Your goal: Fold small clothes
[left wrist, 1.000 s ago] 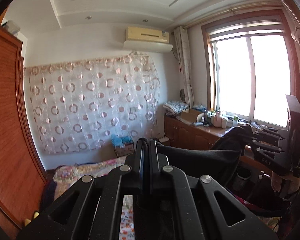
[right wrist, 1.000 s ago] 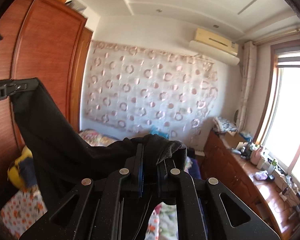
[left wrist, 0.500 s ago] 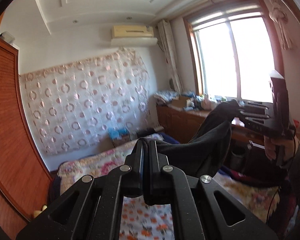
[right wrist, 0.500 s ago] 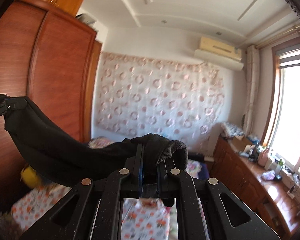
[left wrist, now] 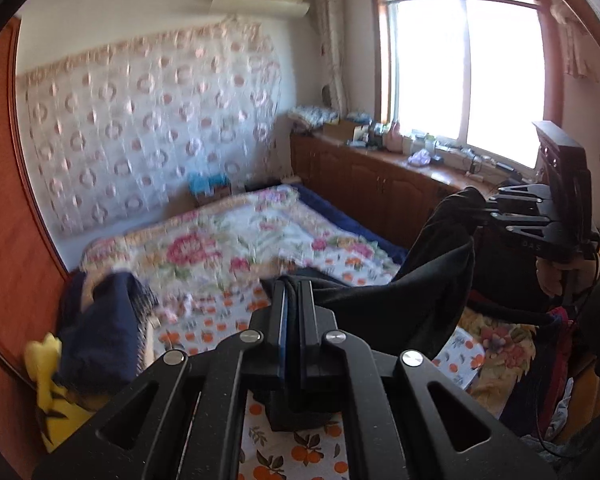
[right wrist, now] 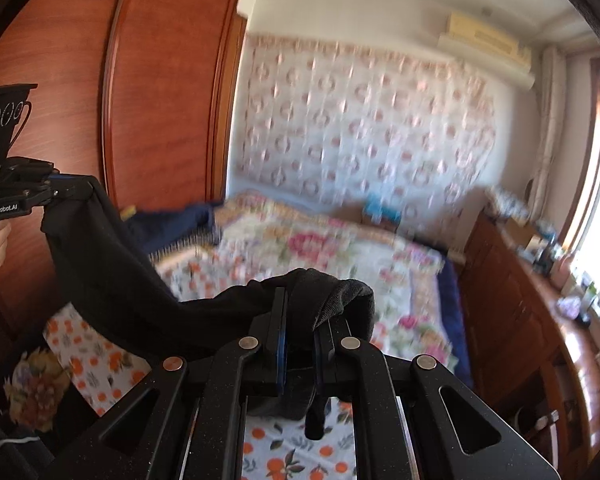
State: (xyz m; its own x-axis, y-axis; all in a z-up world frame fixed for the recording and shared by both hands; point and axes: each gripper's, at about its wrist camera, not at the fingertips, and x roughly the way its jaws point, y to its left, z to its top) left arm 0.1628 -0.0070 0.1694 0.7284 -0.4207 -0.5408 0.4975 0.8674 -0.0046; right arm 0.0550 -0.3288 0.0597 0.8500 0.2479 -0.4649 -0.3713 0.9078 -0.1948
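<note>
A black garment (left wrist: 424, 292) hangs stretched between my two grippers above the bed. My left gripper (left wrist: 292, 292) is shut on one end of it. My right gripper (right wrist: 298, 304) is shut on the other end, with cloth (right wrist: 328, 292) bunched over its fingers. In the left wrist view the right gripper (left wrist: 488, 210) is at the right, level with the cabinet top. In the right wrist view the left gripper (right wrist: 70, 190) is at the left, pinching a corner of the garment (right wrist: 112, 272).
A bed with a floral and orange-print cover (left wrist: 228, 248) lies below. A dark blue cloth pile (left wrist: 100, 332) and a yellow toy (left wrist: 48, 384) lie at its left edge. A wooden wardrobe (right wrist: 140, 92) stands at the left, a low cabinet (left wrist: 380, 184) under the window.
Both grippers have tilted and come down towards the bed with the black garment still held between them. The bed now fills the lower view.
</note>
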